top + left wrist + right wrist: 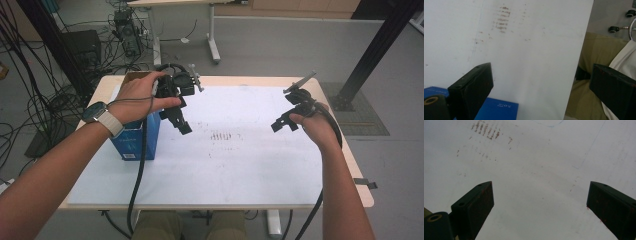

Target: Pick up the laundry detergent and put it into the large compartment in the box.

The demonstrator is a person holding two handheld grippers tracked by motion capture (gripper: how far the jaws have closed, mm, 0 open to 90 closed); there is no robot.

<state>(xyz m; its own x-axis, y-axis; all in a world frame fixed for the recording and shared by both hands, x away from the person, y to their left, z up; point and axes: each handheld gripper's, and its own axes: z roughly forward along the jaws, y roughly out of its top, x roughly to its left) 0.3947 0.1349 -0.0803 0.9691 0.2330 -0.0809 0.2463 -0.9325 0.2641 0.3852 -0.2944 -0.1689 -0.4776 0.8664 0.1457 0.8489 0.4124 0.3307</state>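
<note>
Blue box [134,141] stands on my tabletop [240,170], just beside the left gripper [179,119]. Both grippers hover, jaws spread wide and holding nothing; right gripper [283,123] well apart.

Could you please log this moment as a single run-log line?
left gripper: open, above blue cardboard box | right gripper: open, holding nothing | white table mat: brown smudges at centre

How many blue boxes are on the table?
1. The blue box stands near the table's left edge, just under the left gripper and the hand holding it. Another could hide behind that hand.
</note>
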